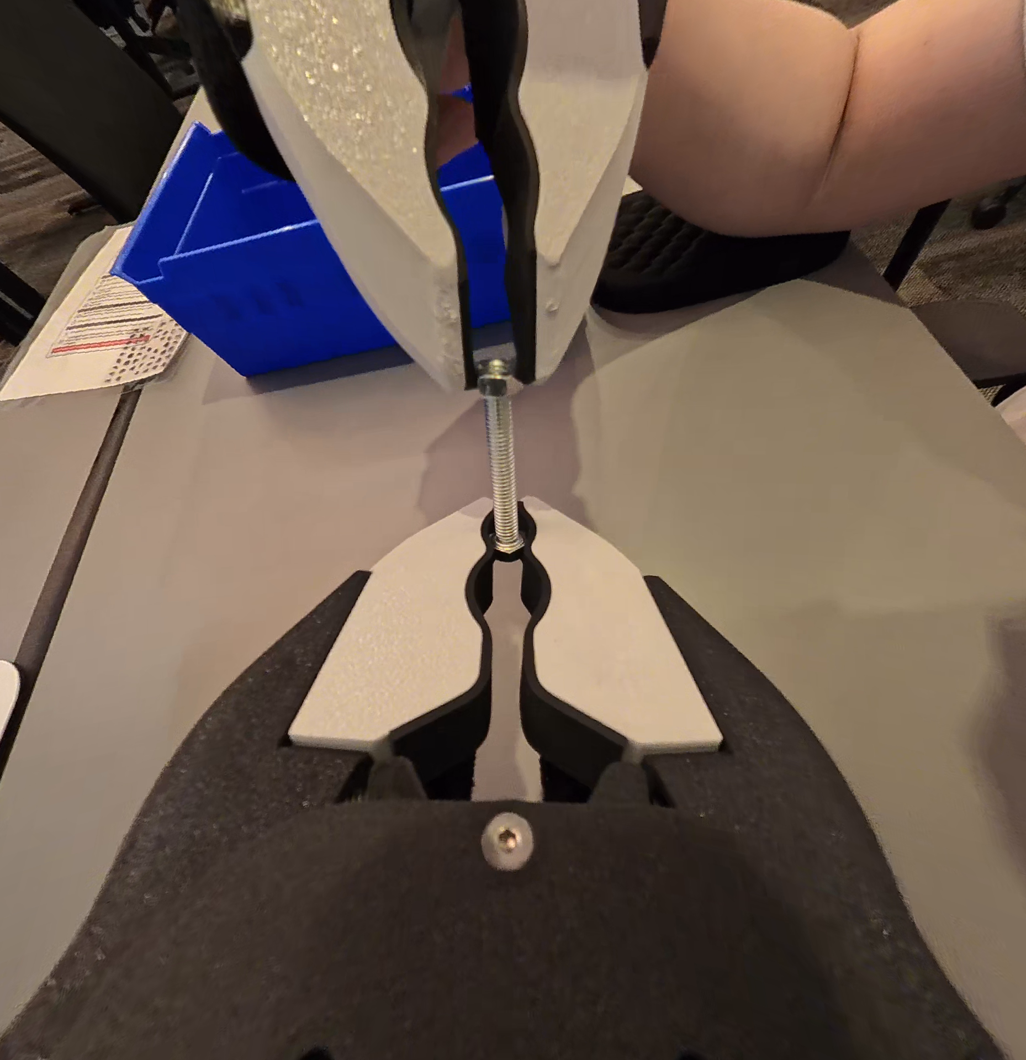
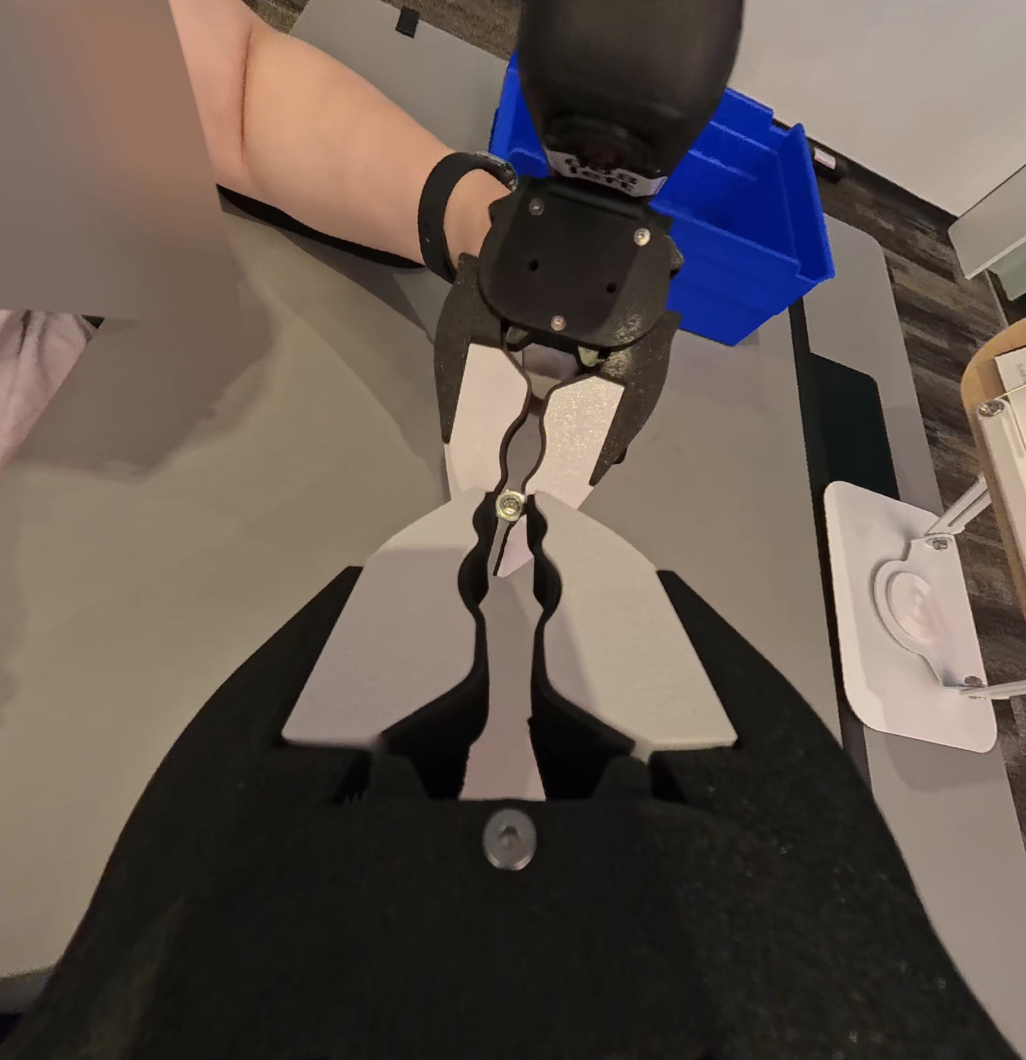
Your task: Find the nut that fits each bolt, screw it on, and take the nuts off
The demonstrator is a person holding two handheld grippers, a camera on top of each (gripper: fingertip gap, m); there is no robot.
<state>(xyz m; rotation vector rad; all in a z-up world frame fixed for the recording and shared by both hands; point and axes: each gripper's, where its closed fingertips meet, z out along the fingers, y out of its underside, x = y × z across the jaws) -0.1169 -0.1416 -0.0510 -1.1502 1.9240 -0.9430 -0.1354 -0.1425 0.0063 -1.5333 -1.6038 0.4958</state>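
**A:** What have your tongs got?

**B:** My left tongs (image 1: 506, 542) are clenched on the head end of a zinc-bright bolt (image 1: 502, 464), seated in the round notch near the tips. My right tongs (image 2: 509, 507) meet it from the far end, clenched on a small hex nut (image 1: 492, 383) at the tip of the thread. The bolt spans the gap between the two pairs, held in the air above the grey tabletop (image 1: 729, 516).

**A:** What could go wrong?

**B:** The nut looks only just started, so if I tilt one pair off the bolt's line, I judge it may cross-thread or bind. The grip on the nut is thin, at the very tips; twist too hard and it may pop out and fall to the tabletop. The bolt could also spin in its notch rather than the nut turning.

**A:** And the bolt itself?

**B:** Long, slim, fully threaded, shiny and straight. From the right wrist view I see it end-on, with the nut (image 2: 509, 506) around it.

**A:** Anything beyond?

**B:** A blue bin (image 1: 304, 275) behind the right tongs, and a printed sheet (image 1: 97, 338) to its left.
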